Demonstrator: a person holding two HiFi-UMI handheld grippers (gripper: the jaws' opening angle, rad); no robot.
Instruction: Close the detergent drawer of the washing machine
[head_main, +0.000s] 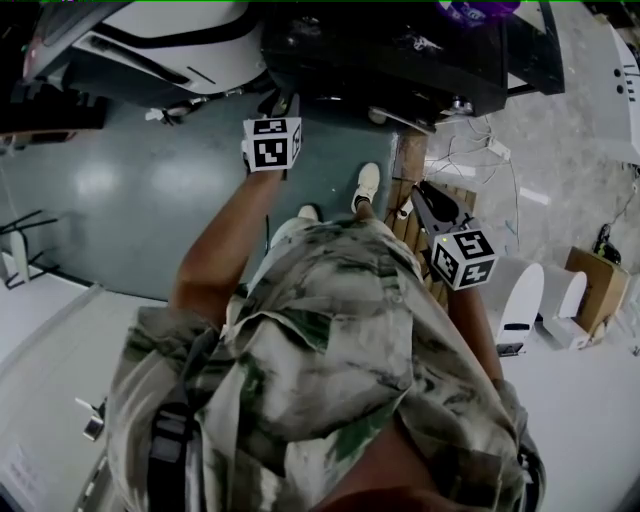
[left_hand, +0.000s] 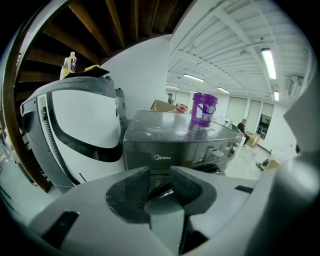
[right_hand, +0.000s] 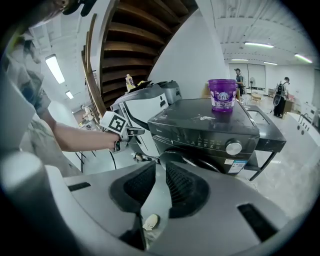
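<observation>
The dark Midea washing machine (left_hand: 165, 145) (right_hand: 210, 130) (head_main: 400, 50) stands ahead of me. Its detergent drawer front (left_hand: 161, 158), which carries the logo, looks flush with the control panel. My left gripper (head_main: 288, 106) (left_hand: 159, 181) hovers just short of the machine's upper left front, its jaws a little apart and empty. Over by my hip, my right gripper (head_main: 424, 194) (right_hand: 159, 176) hangs farther back and lower, jaws nearly together, nothing held. The right gripper view also catches the left gripper's marker cube (right_hand: 115, 123).
A purple tub (right_hand: 222, 95) (left_hand: 203, 108) sits on the washer's top. A large white appliance (left_hand: 75, 130) (head_main: 170, 40) stands close on the left under wooden stairs (right_hand: 135, 45). A wooden pallet (head_main: 408, 215), cables and white parts (head_main: 520, 295) lie on the right.
</observation>
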